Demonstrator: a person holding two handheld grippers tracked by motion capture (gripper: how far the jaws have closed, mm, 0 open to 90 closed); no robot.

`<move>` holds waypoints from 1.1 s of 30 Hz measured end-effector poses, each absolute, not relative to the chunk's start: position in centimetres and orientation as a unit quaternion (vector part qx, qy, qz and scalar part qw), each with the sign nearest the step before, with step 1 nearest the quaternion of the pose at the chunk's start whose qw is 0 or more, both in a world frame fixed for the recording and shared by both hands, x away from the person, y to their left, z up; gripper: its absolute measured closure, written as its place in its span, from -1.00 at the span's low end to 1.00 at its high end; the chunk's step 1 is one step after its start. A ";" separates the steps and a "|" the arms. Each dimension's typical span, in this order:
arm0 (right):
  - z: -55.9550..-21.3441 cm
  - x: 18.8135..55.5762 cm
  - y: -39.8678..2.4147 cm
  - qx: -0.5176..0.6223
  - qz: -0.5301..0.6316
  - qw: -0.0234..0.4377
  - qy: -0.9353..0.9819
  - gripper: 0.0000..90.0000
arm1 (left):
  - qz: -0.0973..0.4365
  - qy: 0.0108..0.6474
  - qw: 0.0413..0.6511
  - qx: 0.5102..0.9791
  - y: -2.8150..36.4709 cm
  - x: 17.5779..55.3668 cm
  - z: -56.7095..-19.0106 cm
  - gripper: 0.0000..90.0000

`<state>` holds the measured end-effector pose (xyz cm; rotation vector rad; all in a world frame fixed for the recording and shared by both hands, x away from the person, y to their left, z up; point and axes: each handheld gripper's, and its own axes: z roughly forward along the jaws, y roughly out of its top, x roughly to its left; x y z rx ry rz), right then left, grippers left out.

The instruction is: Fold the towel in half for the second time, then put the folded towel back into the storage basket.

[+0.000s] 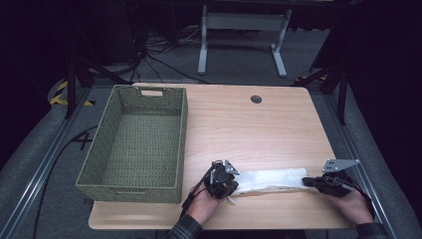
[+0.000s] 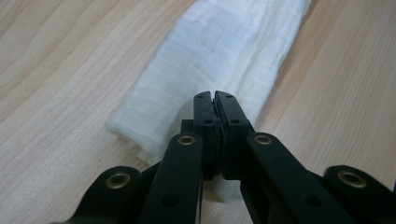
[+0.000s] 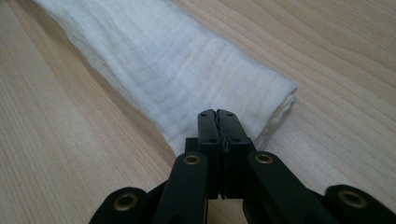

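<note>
Two grippers: the left gripper [image 1: 230, 186] and the right gripper [image 1: 309, 182] sit at the two ends of a folded white cloth [image 1: 271, 179], near the front edge of the desk [image 1: 249, 124].
Surface: a pale wood-grain desk with rounded corners and a small round dark cable hole [image 1: 256, 99] near its far edge.
Room: dark all round, with grey carpet [image 1: 239, 55], loose black cables on the floor beyond the desk, a white metal frame [image 1: 243, 30] standing farther back, and yellow-and-black striped tape [image 1: 59, 94] on the floor at far left.
Writing: no brand, label or lettering can be read.
Cloth: a long, narrow folded strip lying flat on the desk, running left to right between the two hands; it is white with a fine crinkled weave [image 2: 224, 60], and layered edges show at its end [image 3: 280, 112].
Left jaws: closed tight on the cloth's left end, with the fabric edge beneath them.
Right jaws: closed together on the cloth's right end.
Hands: the left hand [image 1: 204, 204] and the right hand [image 1: 354, 205] come in from the front edge, with plaid sleeves at the wrists.
Other things: a green woven basket [image 1: 99, 154] with cut-out handles stands on the left part of the desk, well apart from the cloth.
In the way: the stretch of desk between cloth and basket is bare wood.
</note>
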<state>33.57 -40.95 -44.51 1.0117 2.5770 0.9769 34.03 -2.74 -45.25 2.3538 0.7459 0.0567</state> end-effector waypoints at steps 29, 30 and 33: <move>-43.4 33.4 -38.8 0.316 0.372 0.096 0.867 0.99 | 0.048 0.275 0.357 0.892 -3.7 36.2 -43.1 0.99; -43.4 33.3 -38.5 0.311 0.375 0.097 0.868 0.99 | 0.051 0.273 0.359 0.891 -3.9 36.4 -43.2 0.99; -43.4 33.1 -37.8 0.302 0.378 0.091 0.870 0.99 | 0.049 0.270 0.355 0.894 -4.6 37.3 -43.5 0.99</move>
